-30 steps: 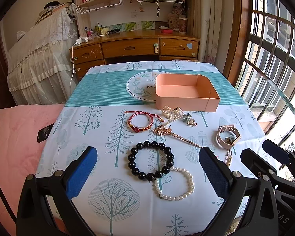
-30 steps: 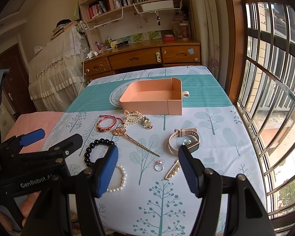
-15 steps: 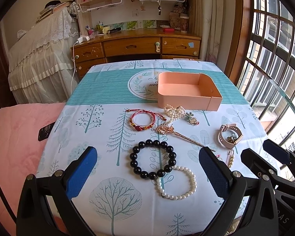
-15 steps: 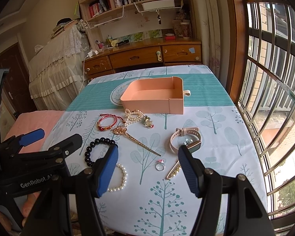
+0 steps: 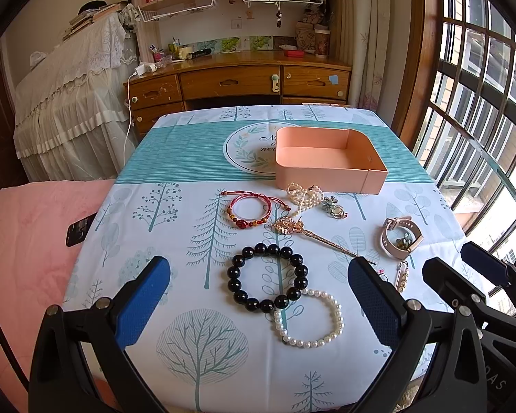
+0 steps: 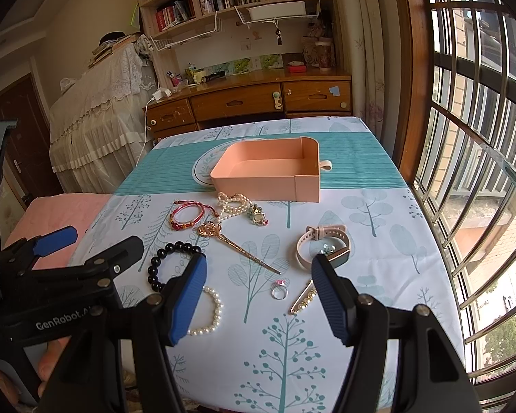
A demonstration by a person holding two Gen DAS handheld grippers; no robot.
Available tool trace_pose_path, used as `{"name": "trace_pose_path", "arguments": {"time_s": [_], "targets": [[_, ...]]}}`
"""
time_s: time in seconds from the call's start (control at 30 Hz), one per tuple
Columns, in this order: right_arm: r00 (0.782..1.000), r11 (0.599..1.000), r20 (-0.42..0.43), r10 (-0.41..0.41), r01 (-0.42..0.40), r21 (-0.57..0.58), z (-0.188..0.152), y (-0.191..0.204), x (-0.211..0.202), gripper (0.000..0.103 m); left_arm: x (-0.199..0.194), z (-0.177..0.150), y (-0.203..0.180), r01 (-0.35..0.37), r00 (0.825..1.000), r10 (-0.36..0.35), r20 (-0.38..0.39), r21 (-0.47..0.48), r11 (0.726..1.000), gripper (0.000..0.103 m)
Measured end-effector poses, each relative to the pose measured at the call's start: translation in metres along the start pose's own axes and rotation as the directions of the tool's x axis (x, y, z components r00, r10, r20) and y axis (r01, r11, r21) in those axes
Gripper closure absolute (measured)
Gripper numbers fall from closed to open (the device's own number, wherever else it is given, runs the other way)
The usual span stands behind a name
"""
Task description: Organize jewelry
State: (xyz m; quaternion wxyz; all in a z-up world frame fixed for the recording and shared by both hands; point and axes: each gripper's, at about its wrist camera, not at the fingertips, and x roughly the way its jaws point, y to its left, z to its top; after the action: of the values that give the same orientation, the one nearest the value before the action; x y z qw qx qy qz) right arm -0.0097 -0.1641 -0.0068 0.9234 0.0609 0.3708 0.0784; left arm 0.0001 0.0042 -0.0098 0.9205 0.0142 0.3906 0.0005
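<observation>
Nothing is picked up yet — I hold my left gripper (image 5: 258, 289) and my right gripper (image 6: 258, 282) spread wide and empty above the near edge of the table (image 5: 175, 158). The jewelry lies loose on the cloth: black bead bracelet (image 5: 267, 282) touching the pearl bracelet (image 5: 309, 318), ring (image 6: 279, 290) and watch (image 6: 323, 246) to the right. The peach tray (image 5: 326, 168) sits farther back, seemingly empty. I judge the next move is lowering onto one piece — thin, flat, needing a low pinch.

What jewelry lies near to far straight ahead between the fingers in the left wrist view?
White pearl bracelet → black bead bracelet → gold hairpin → red string bracelet → peach box.
</observation>
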Motion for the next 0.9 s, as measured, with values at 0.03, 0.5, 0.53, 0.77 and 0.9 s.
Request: {"name": "trace_pose_path", "arguments": {"time_s": [0.03, 0.5, 0.53, 0.77, 0.9], "targets": [[1.0, 1.0, 0.001, -0.002, 0.002, 0.0, 0.0, -0.001, 0.001, 0.039, 0.001, -0.001, 0.001, 0.001, 1.0, -0.001, 0.0, 0.0, 1.0, 0.001], [0.997, 0.998, 0.055, -0.05, 0.051, -0.029, 0.01, 0.0, -0.018, 0.039, -0.014, 0.003, 0.0, 0.041, 0.999, -0.041, 0.025, 0.01, 0.999, 0.001], [0.997, 0.998, 0.06, -0.052, 0.054, -0.031, 0.009, 0.001, -0.019, 0.039, -0.015, 0.004, 0.0, 0.044, 0.999, -0.044, 0.029, 0.01, 0.999, 0.001], [0.993, 0.996, 0.09, -0.072, 0.076, -0.04, 0.014, -0.001, -0.029, 0.038, -0.03, 0.014, 0.003, 0.042, 0.997, -0.043, 0.068, 0.026, 0.999, 0.001], [0.989, 0.993, 0.101, -0.109, 0.113, -0.039, 0.021, -0.005, -0.033, 0.038, -0.029, 0.022, 0.012, 0.063, 0.996, -0.064, 0.057, 0.013, 0.998, 0.001]]}}
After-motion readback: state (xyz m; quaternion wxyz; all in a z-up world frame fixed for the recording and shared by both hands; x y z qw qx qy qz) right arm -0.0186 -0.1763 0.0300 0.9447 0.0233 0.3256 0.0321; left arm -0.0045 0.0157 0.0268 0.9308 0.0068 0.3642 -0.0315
